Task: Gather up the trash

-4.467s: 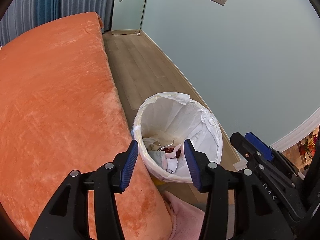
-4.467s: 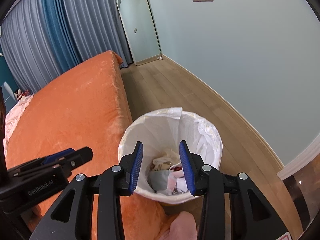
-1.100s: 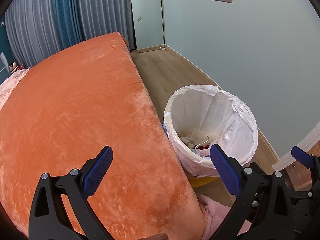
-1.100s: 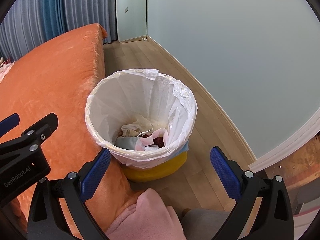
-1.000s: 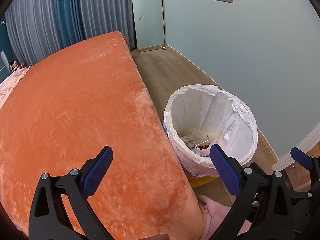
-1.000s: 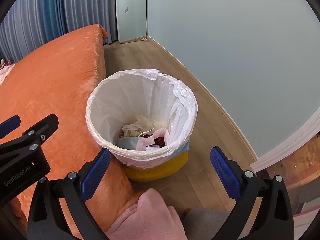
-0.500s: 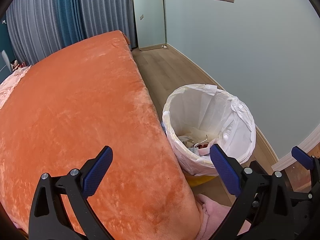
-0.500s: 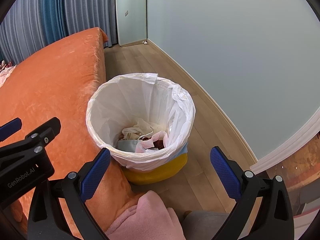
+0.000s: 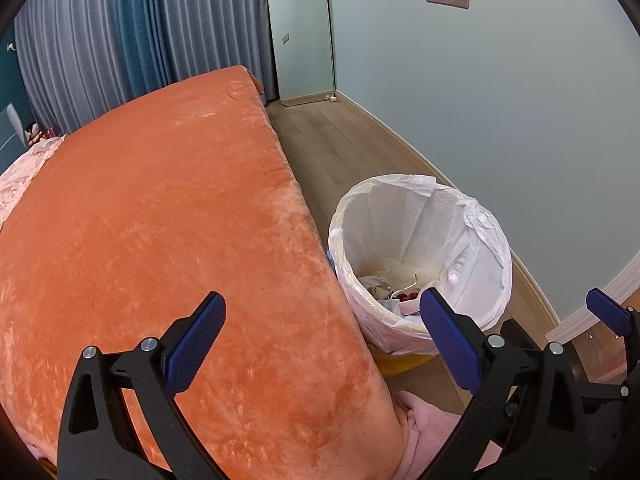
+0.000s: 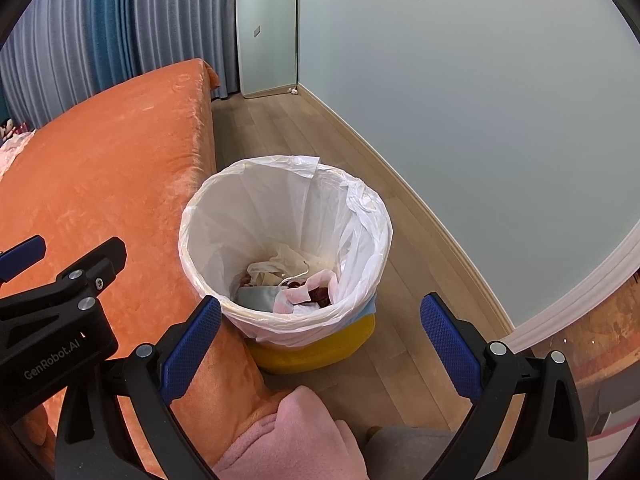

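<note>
Already, crumpled wrappers and tissues (image 10: 286, 280) sit inside the white-lined yellow bin (image 10: 360, 216); left gripper (image 9: 322, 344) and right gripper (image 10: 320, 346) gape empty, nothing visibly left.

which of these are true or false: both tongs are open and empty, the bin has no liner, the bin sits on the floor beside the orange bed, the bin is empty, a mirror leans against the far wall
1. Both the left tongs and right tongs are open and empty. True.
2. The bin has no liner. False: a white plastic bag lines it and folds over the rim.
3. The bin sits on the wooden floor beside the orange bed. True.
4. The bin is empty. False: crumpled trash lies at the bottom.
5. A mirror leans against the far wall. True.
</note>
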The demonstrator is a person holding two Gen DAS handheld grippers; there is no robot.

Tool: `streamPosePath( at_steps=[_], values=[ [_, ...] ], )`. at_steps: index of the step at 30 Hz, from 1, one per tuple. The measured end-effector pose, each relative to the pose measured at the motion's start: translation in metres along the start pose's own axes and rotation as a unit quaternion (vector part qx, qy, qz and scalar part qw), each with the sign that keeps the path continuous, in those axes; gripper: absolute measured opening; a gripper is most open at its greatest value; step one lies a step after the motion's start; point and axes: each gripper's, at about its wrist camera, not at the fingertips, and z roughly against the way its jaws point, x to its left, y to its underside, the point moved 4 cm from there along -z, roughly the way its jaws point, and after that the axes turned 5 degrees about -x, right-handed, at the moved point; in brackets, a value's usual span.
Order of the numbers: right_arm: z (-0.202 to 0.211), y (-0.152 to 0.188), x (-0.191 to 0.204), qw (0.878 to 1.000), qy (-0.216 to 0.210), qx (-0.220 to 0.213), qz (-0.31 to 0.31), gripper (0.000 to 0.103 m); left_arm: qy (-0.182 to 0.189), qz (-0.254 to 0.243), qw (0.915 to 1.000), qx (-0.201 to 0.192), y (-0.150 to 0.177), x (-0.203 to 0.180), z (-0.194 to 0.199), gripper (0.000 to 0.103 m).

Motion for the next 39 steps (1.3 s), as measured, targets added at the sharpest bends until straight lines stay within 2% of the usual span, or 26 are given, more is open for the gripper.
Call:
streamPosePath(
  at_steps=[39],
  values=[
    [0.0025,-0.0088,0.0020,1.000,0.000,-0.008,0.003,0.096,-0.001,0.003,1.0000,0.001,-0.0038,0.0020,0.0007,0.093]
  ],
)
